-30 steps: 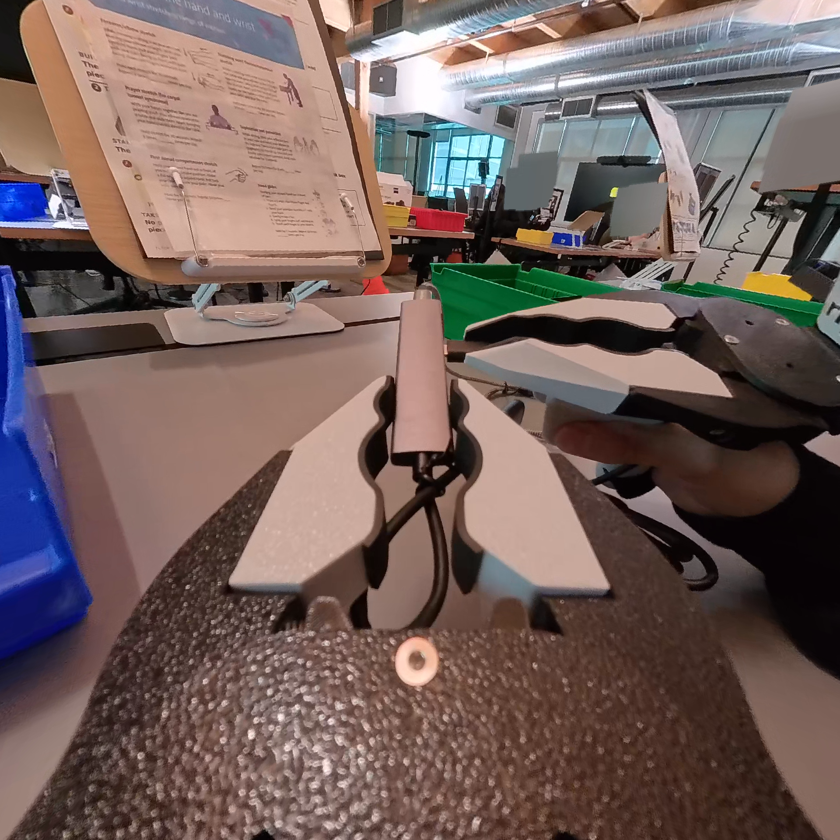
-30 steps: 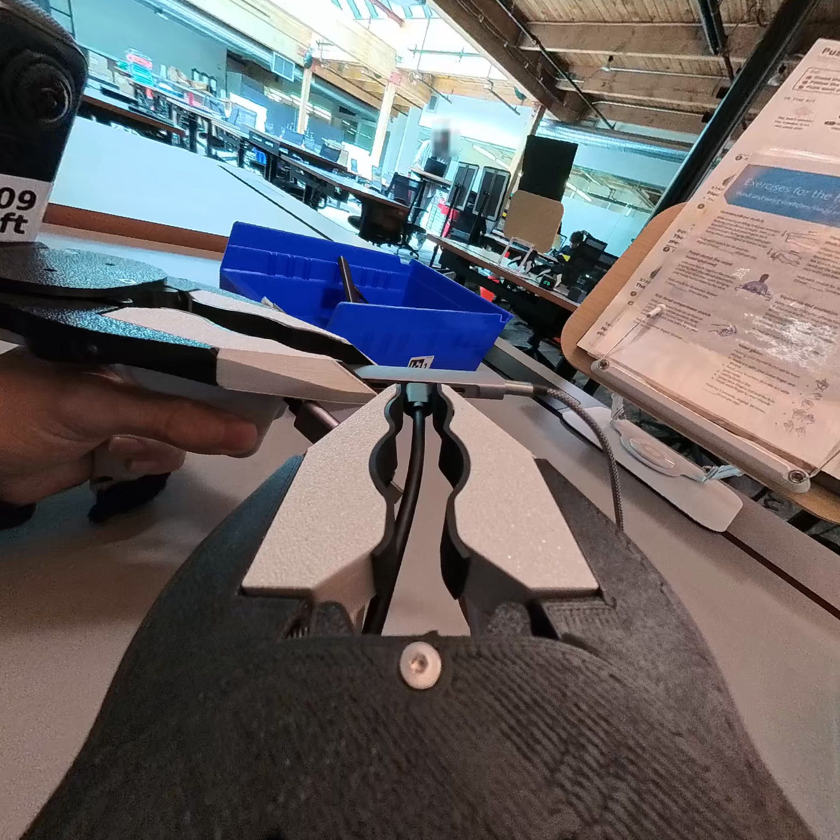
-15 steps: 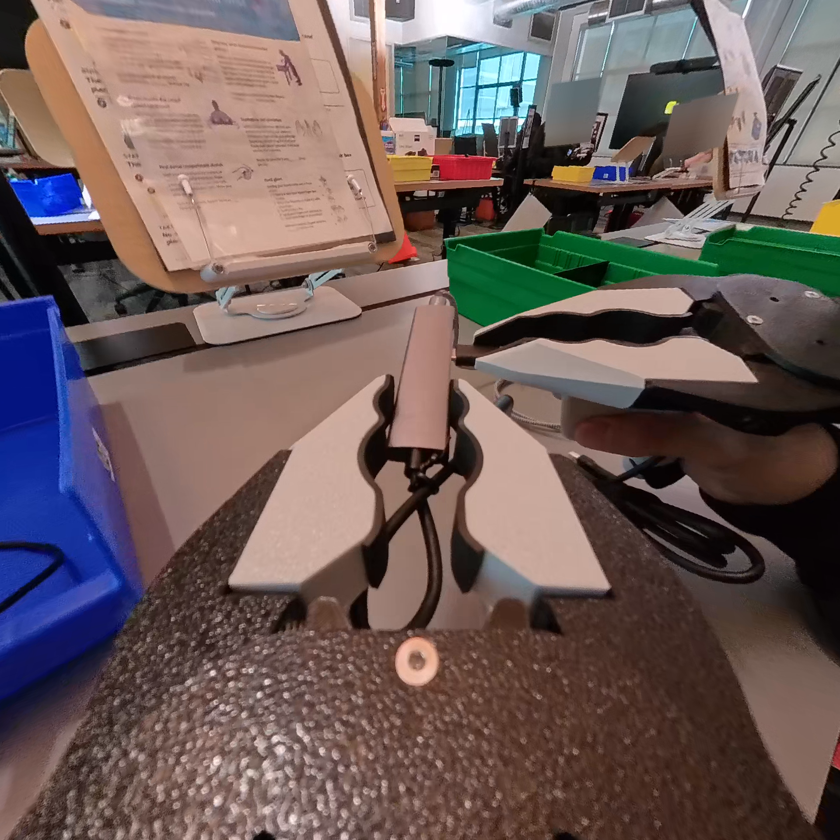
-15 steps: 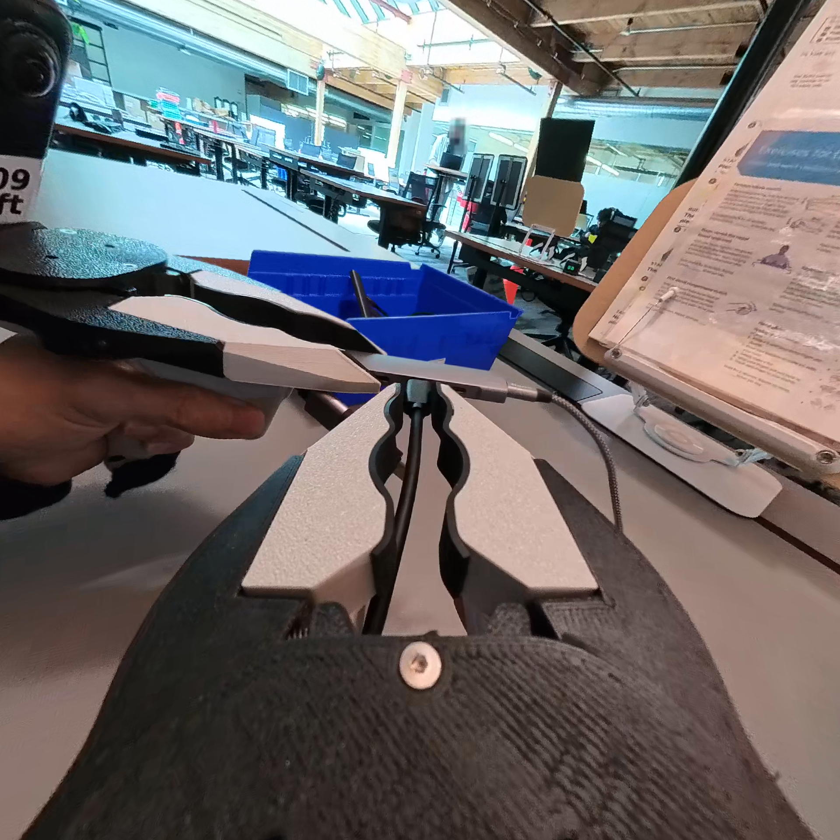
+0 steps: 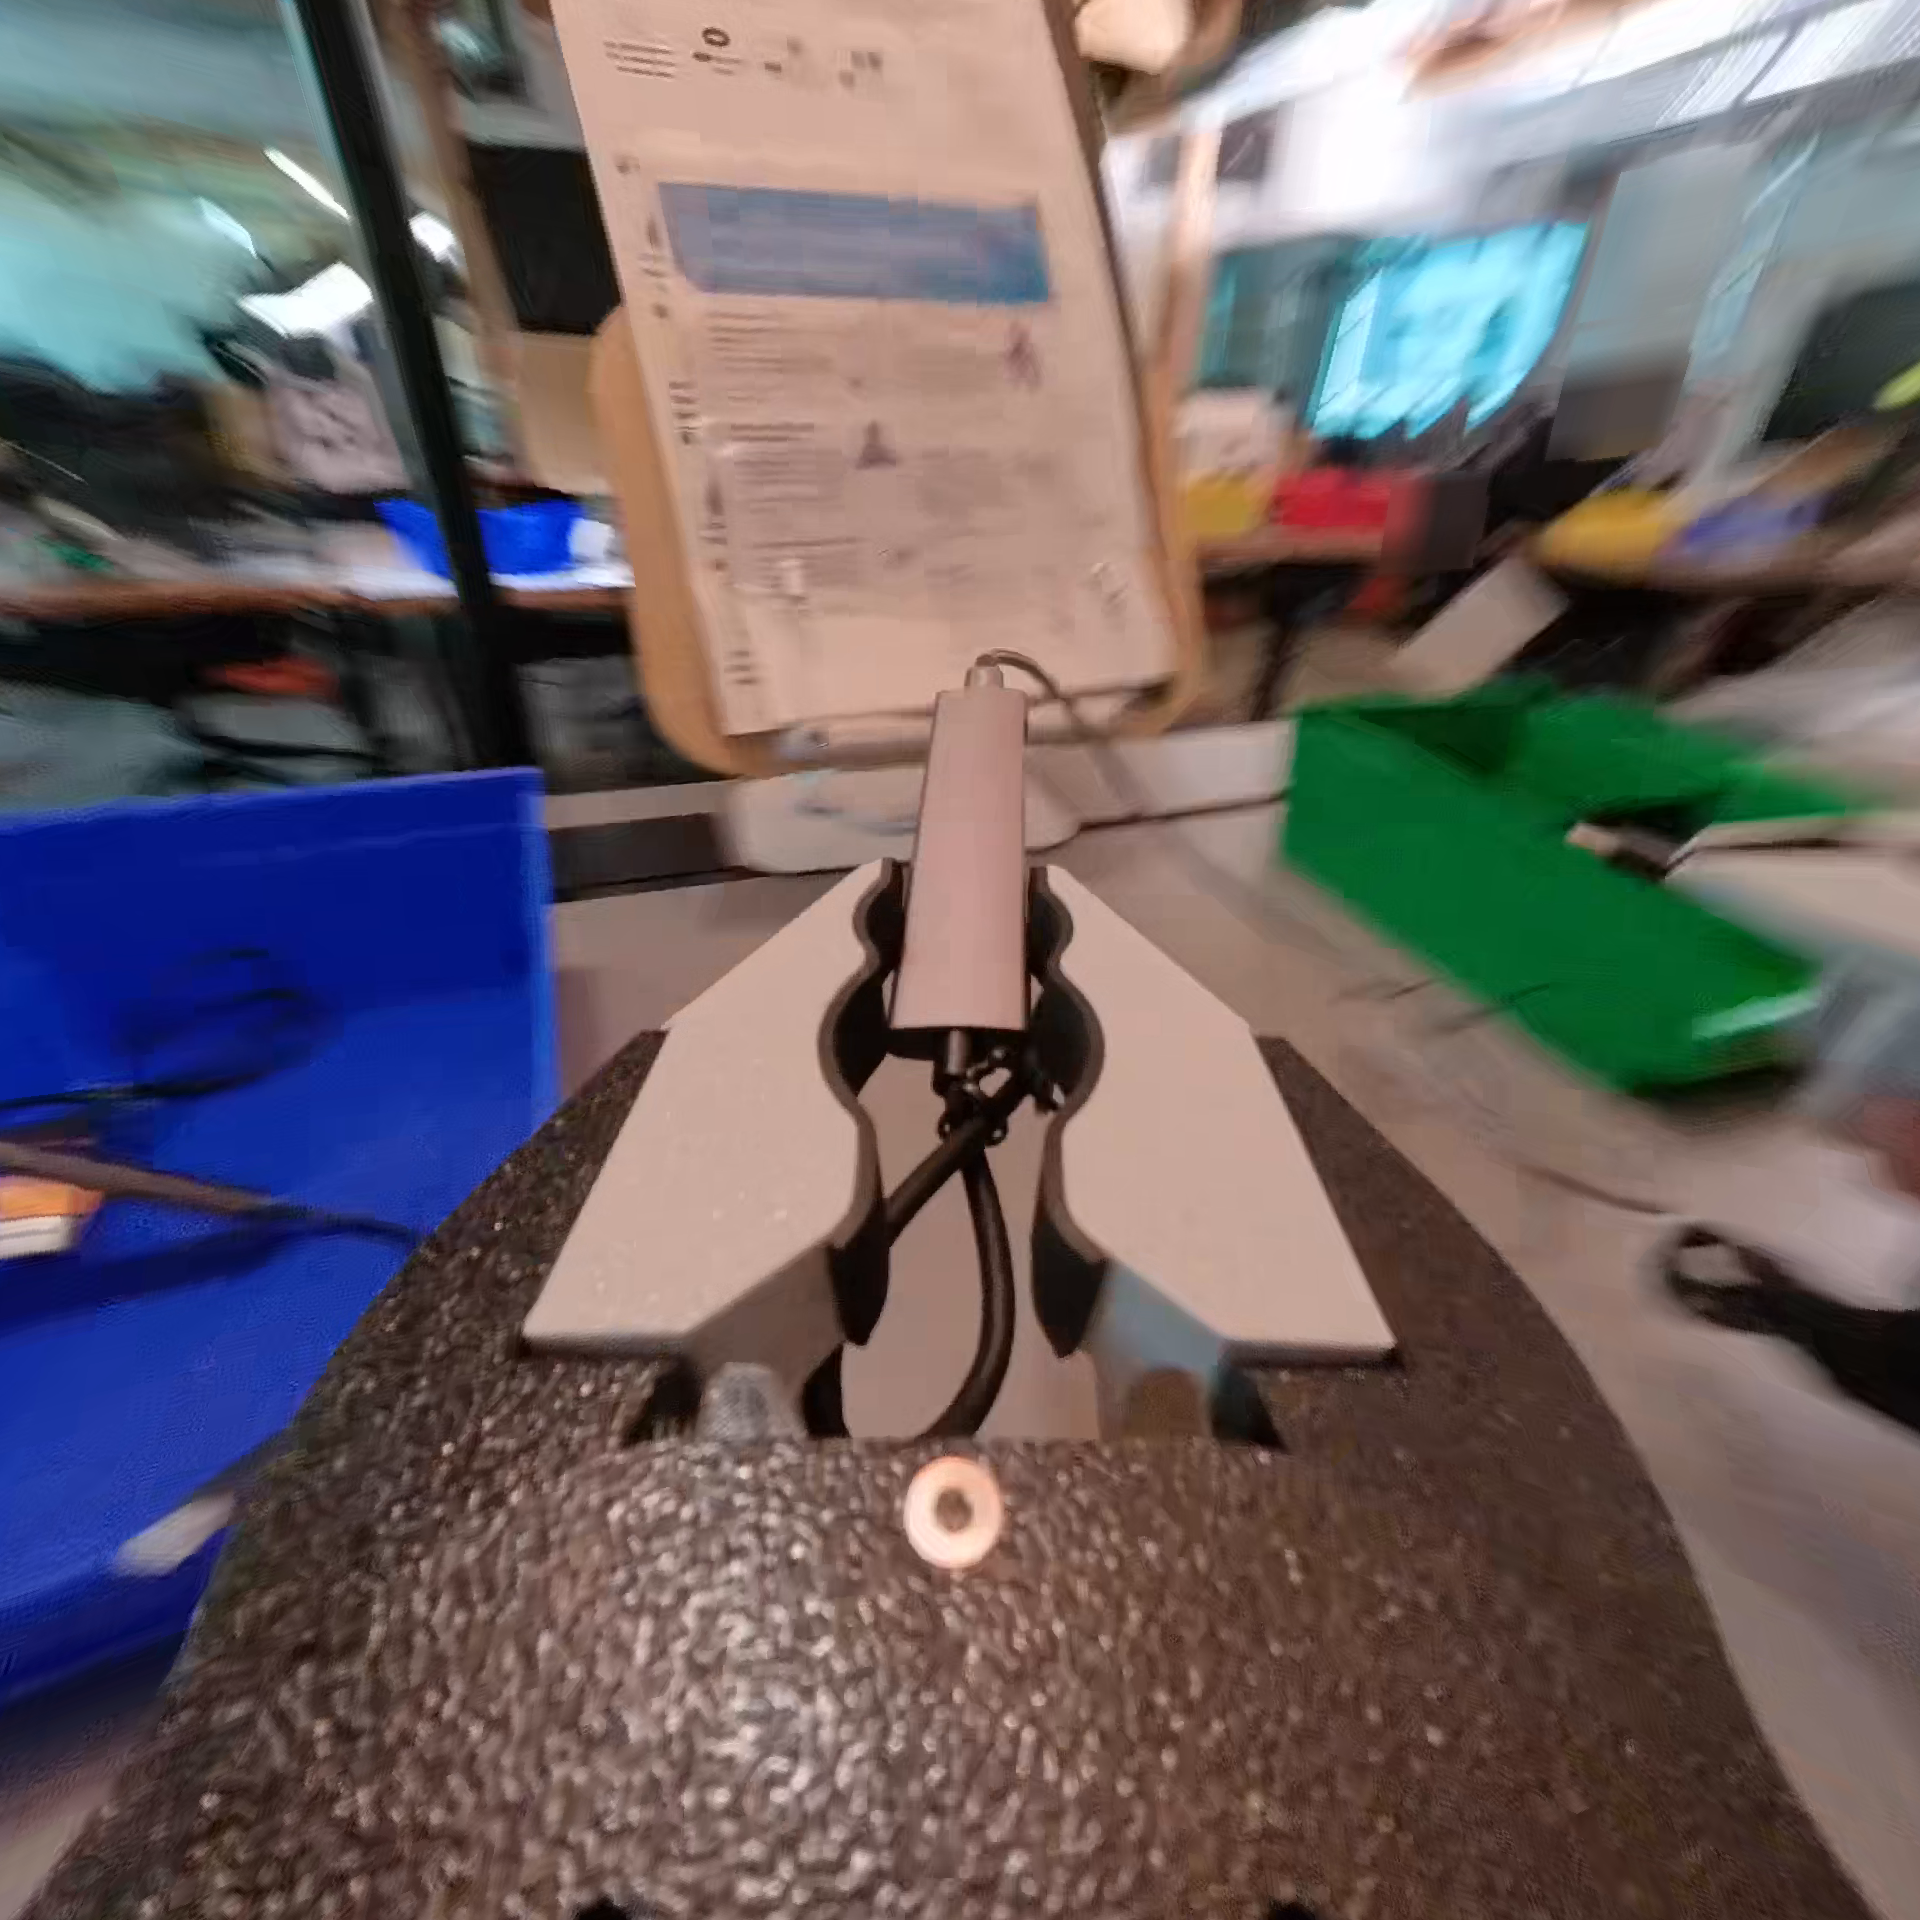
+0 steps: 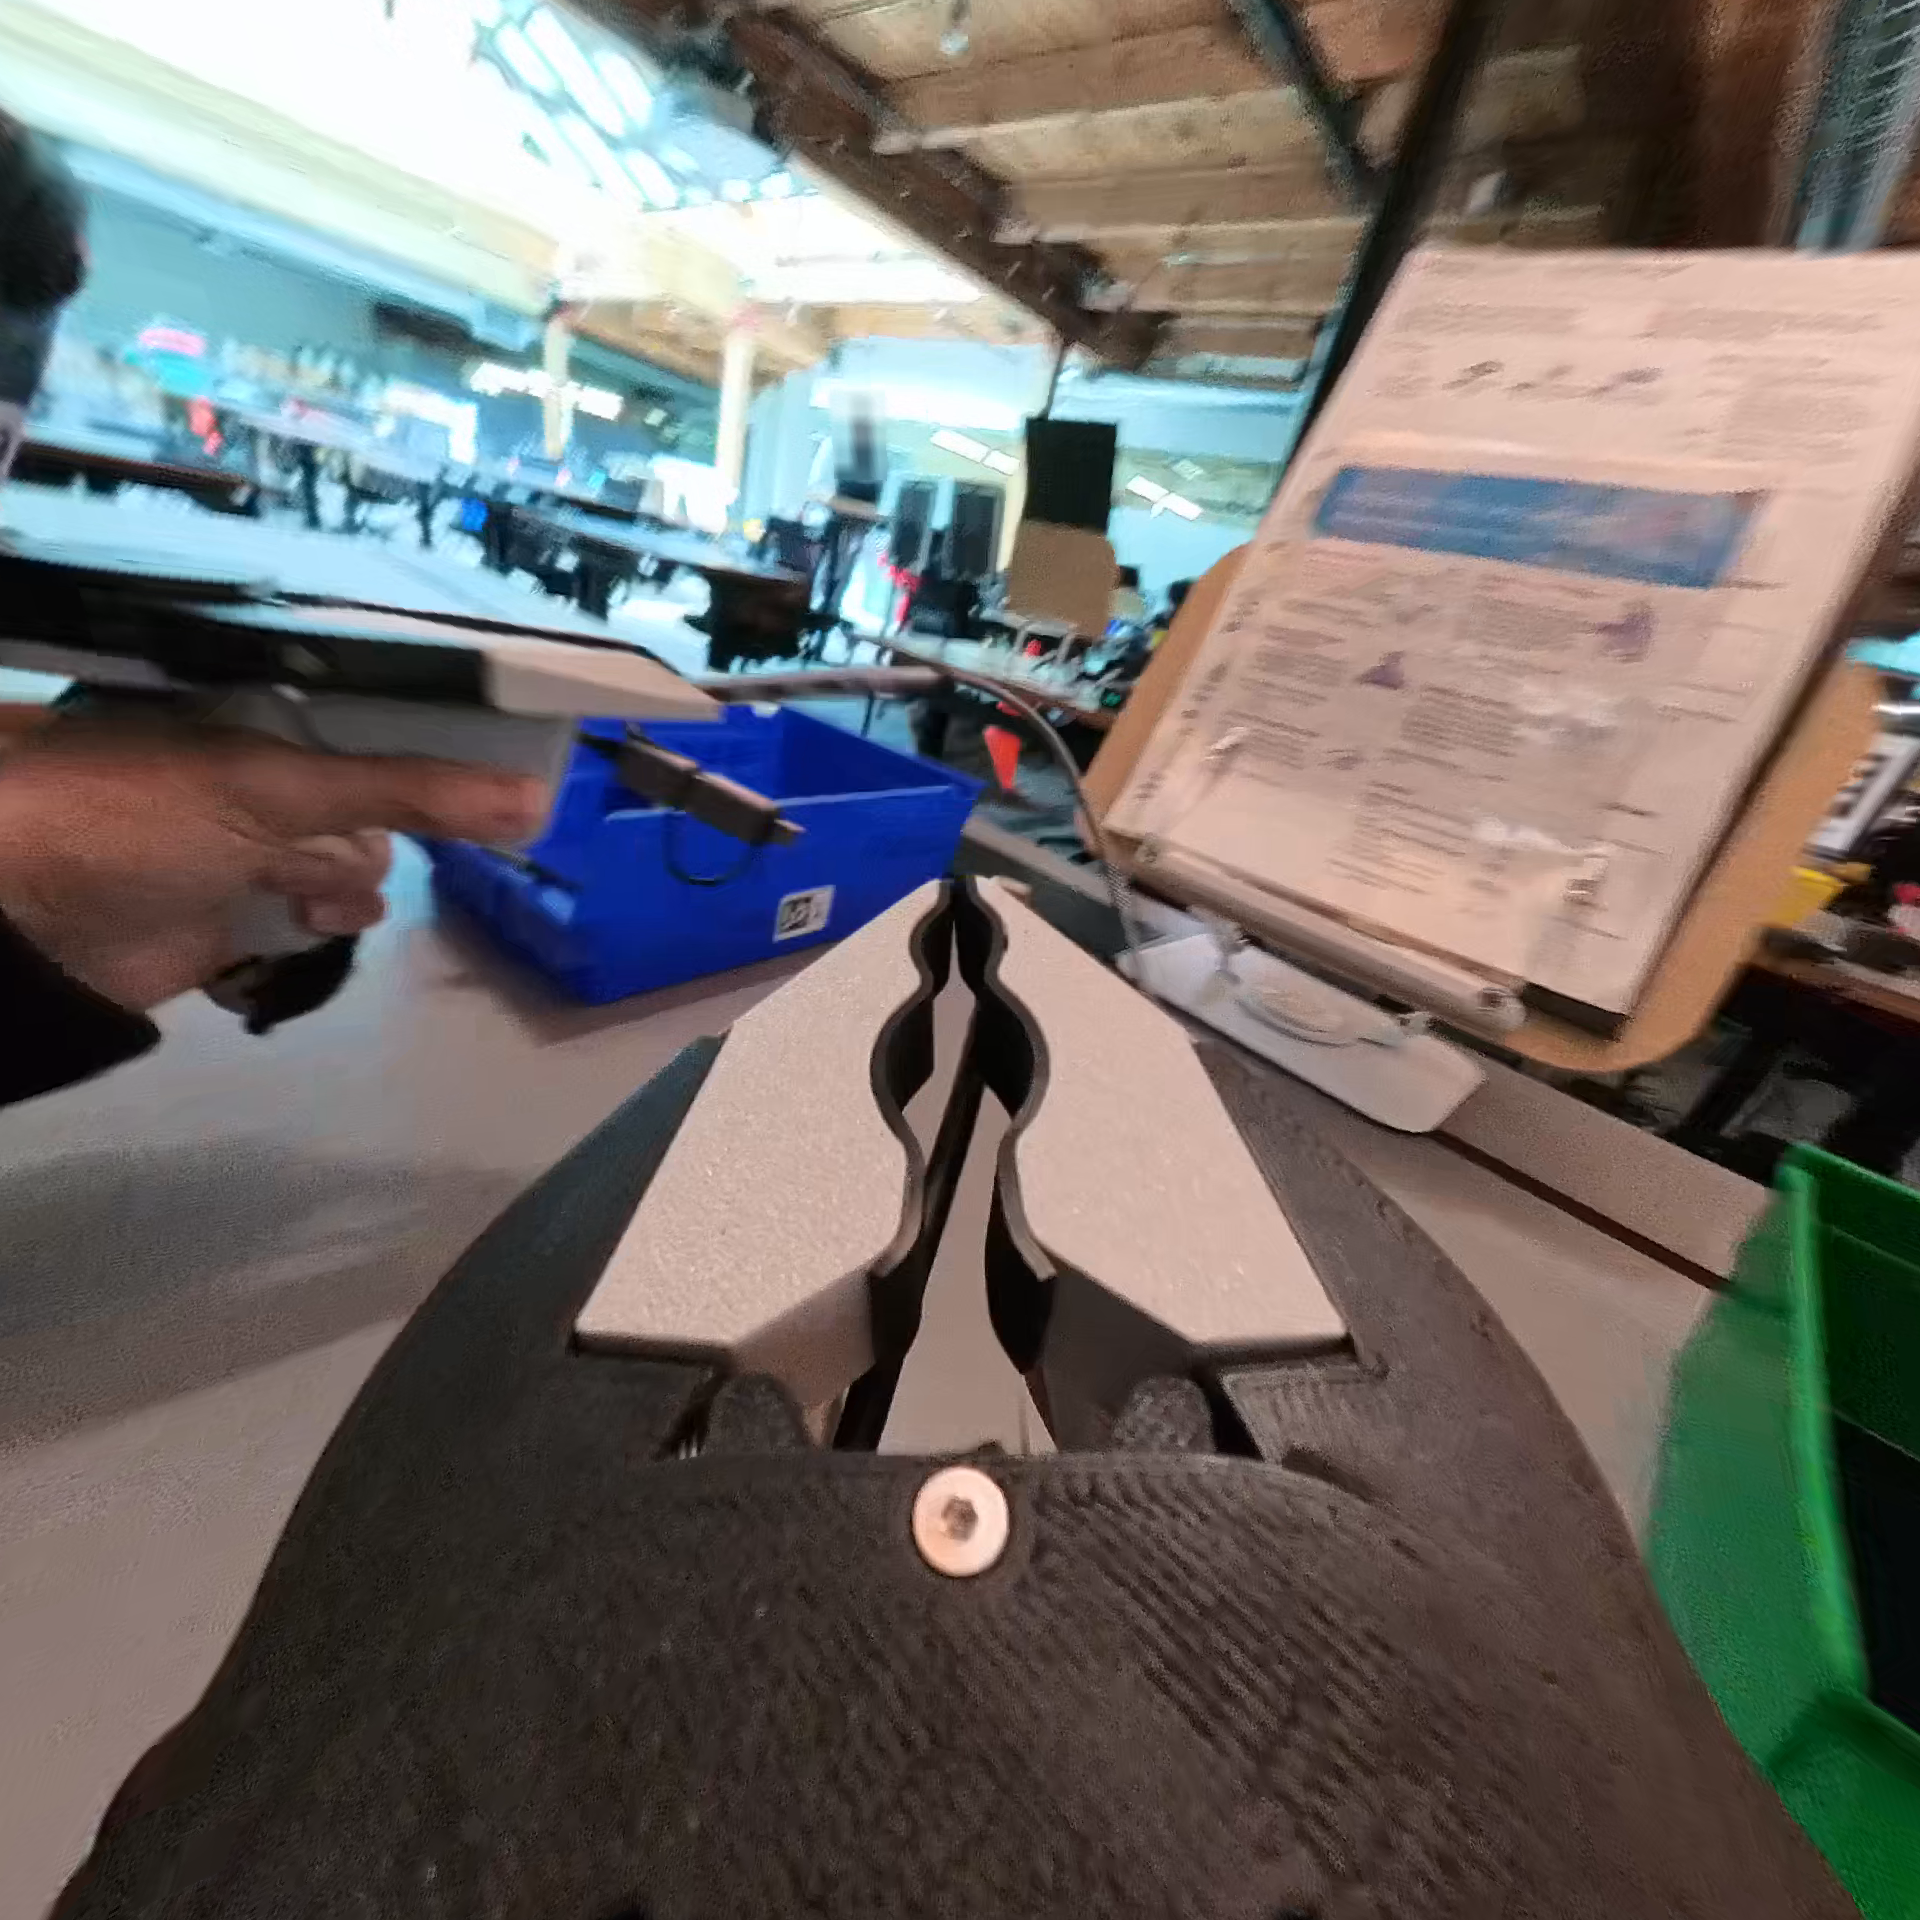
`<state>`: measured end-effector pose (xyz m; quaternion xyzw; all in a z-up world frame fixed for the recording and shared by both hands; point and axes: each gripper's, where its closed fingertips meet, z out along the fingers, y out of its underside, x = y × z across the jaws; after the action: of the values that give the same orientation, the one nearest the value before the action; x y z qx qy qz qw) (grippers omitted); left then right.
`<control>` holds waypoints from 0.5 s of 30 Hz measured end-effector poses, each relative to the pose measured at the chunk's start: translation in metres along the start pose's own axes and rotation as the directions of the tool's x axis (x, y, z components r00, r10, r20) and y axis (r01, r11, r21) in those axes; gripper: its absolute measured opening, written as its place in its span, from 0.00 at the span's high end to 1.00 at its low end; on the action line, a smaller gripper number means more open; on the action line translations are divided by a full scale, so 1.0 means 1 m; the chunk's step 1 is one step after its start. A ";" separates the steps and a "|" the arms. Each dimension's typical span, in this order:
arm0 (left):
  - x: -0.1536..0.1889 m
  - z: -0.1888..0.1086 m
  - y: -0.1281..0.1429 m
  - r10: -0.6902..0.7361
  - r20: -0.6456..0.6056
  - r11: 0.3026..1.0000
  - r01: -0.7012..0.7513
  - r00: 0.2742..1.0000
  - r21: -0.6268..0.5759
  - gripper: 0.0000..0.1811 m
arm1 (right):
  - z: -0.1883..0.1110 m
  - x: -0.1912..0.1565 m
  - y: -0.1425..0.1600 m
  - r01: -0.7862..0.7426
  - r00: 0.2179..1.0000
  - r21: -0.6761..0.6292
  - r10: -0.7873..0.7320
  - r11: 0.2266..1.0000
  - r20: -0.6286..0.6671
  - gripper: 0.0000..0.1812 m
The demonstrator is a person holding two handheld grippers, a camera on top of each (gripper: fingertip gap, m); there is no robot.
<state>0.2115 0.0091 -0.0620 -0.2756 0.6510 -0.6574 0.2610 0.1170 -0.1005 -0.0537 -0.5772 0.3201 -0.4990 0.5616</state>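
My left gripper (image 5: pixel 961 871) is shut on a slim grey hub (image 5: pixel 961 862) that points forward between its fingers. A looped black cable (image 5: pixel 982 1247) hangs from the hub's near end and a thin grey cable (image 5: pixel 1013 665) leaves its far end. In the right wrist view the left gripper (image 6: pixel 592 681) is held by a hand (image 6: pixel 208 831) above the blue bin (image 6: pixel 883 831), well apart from my right gripper. My right gripper (image 6: pixel 958 885) is shut on a thin black cable (image 6: pixel 940 1174) that runs back between its fingers.
A blue bin (image 5: pixel 260 935) stands at the left and a green bin (image 5: pixel 1507 883) at the right of the grey table (image 6: pixel 312 1195). A paper sheet on a wooden stand (image 6: pixel 1507 675) is straight ahead. A black cable coil (image 5: pixel 1766 1299) lies at the right. The views are blurred. Tip to tip, the grippers are about 15 centimetres apart.
The two grippers have separated. The left one swung left toward the blue bin with the hub. The right one drew back with the black cable, which no longer meets the hub.
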 end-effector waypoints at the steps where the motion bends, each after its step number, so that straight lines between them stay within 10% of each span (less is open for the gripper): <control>1: 0.000 -0.004 -0.016 -0.103 -0.097 0.993 0.108 0.990 0.046 0.88 | -0.006 0.010 -0.002 -0.025 1.000 0.002 0.025 1.000 0.001 1.00; 5: 0.018 -0.002 -0.051 0.089 -0.116 0.991 -0.076 0.989 0.109 0.88 | -0.016 0.029 -0.022 -0.096 0.993 0.055 0.092 0.994 0.069 1.00; 15: 0.036 0.040 -0.052 -0.044 -0.130 0.978 0.069 0.991 0.195 0.88 | -0.058 0.090 -0.114 0.041 0.980 0.128 -0.064 0.991 0.186 1.00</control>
<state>0.2146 -0.0439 -0.0095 -0.2245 0.5889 -0.7424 0.2272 0.0675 -0.1842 0.0688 -0.5945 0.2182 -0.4753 0.6107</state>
